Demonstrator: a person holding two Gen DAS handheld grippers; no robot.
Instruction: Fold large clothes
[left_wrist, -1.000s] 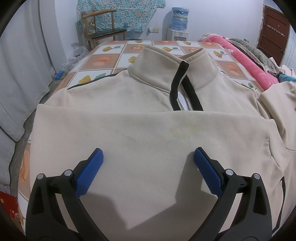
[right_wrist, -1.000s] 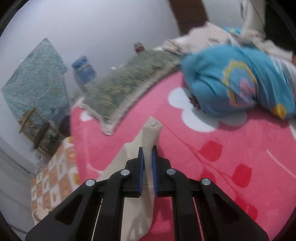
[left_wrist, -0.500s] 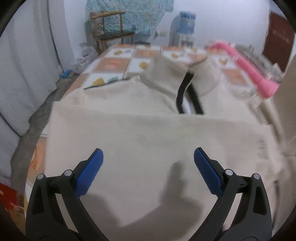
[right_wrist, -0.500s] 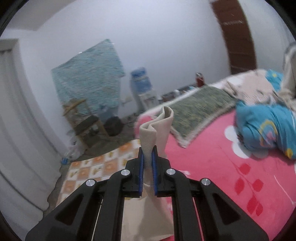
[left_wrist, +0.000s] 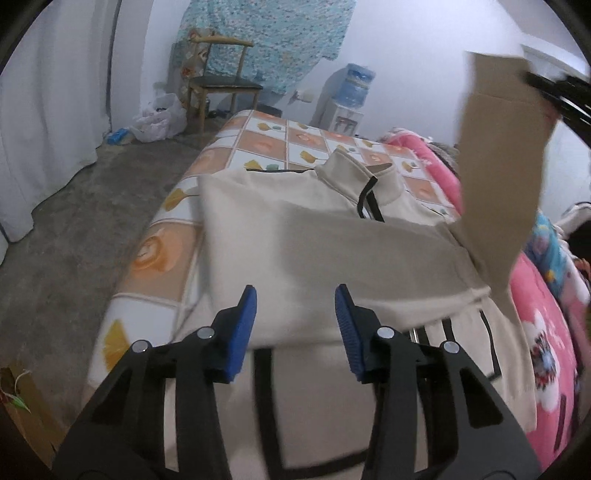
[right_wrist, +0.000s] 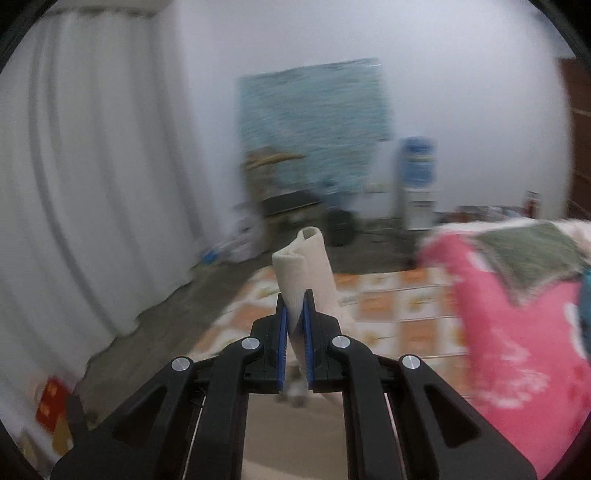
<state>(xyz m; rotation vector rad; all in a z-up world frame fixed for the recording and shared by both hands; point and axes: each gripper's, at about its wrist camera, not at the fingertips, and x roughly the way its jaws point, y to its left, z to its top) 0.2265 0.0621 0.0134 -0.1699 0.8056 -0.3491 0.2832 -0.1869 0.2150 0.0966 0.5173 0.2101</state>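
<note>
left sleeve: already folded across the jacket, beyond my left gripper, whose jaws have just been closing, nothing between them.
right sleeve: pinched in my right gripper, lifted, not yet laid.
left: body folds.

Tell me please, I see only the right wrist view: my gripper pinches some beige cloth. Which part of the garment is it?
Observer: It is a sleeve of the beige pullover. The right gripper holds it lifted in the air.
Operator: Where does the rest lie?
Observer: It lies flat on the checked bedsheet, with the collar at the far end.
Operator: And the left gripper?
Observer: The left gripper hovers over the pullover's body, open. Its jaws have just been closing, with nothing between them.
</note>
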